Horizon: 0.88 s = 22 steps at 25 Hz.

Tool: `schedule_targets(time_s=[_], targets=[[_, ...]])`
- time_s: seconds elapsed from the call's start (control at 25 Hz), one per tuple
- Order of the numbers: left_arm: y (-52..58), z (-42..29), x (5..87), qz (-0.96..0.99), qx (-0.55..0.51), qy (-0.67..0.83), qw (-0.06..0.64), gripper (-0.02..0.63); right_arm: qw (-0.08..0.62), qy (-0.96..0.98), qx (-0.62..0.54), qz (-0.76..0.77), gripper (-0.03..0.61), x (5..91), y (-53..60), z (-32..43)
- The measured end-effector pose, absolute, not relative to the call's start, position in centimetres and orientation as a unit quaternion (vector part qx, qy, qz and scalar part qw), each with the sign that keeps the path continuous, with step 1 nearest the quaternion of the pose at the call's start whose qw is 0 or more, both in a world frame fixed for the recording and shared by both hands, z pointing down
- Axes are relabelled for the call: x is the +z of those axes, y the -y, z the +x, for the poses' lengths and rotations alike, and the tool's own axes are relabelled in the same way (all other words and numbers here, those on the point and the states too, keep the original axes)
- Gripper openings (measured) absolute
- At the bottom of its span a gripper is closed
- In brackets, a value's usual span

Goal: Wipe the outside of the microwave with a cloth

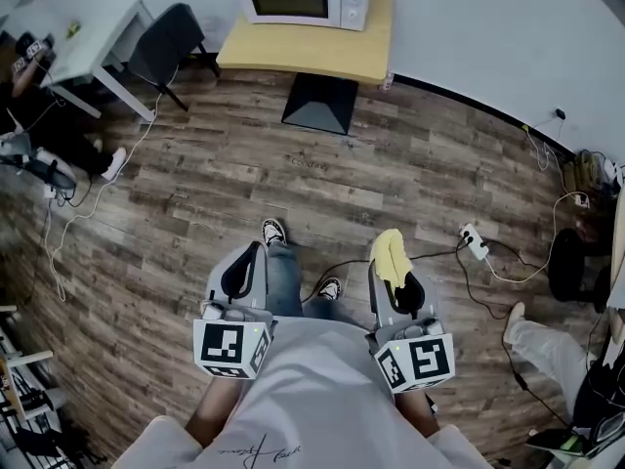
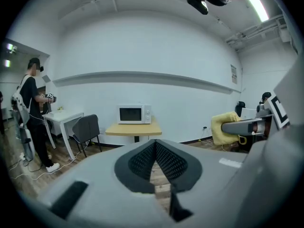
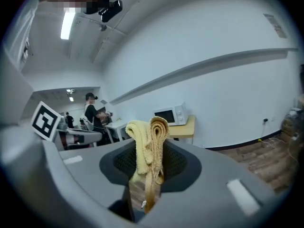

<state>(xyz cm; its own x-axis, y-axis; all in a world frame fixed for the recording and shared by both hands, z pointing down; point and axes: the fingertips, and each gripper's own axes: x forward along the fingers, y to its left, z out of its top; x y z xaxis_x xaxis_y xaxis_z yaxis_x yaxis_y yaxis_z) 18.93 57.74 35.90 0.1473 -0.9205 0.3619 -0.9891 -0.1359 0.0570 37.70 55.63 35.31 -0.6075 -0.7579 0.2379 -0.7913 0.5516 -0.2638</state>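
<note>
While right hand-held gripper (image 1: 394,274) pinches cloth (image 1: 388,249), left (image 1: 252,254) closed

The cloth (image 3: 152,127) in the middle of the right gripper view is looking like fuzzy yellow terry, soft and matt. The right tongs (image 3: 149,151) are showing matt grey plastic, with black ribbed pads (image 3: 176,161) looking kinda rubbery. The floor (image 1: 293,184) is looking like worn wood-grain planks. At top centre of the head view, the bench (image 1: 312,55) is looking like pale smooth wood, and the microwave (image 1: 305,0) is showing a smooth white casing.
</note>
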Motion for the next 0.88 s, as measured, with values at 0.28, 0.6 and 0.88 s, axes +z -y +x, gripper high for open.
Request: schedule_targets(time_s=[0.28, 0.6, 0.88], targets=[[-54.6, 17.7, 35.2, 0.769, 0.118, 0.618, 0.113, -0.008, 0.000, 0.909, 0.171, 0.381, 0.117, 33.2, -53.7, 34.7], [-48.9, 13.5, 35.4, 0.768, 0.097, 0.620, 0.129, -0.002, 0.027, 0.909, 0.180, 0.375, 0.117, 33.7, -48.0, 29.5], [-42.8, 9.1, 36.1, 0.780, 0.126, 0.600, 0.127, -0.002, 0.070, 0.891, 0.196, 0.404, 0.120, 34.0, -41.1, 24.5]])
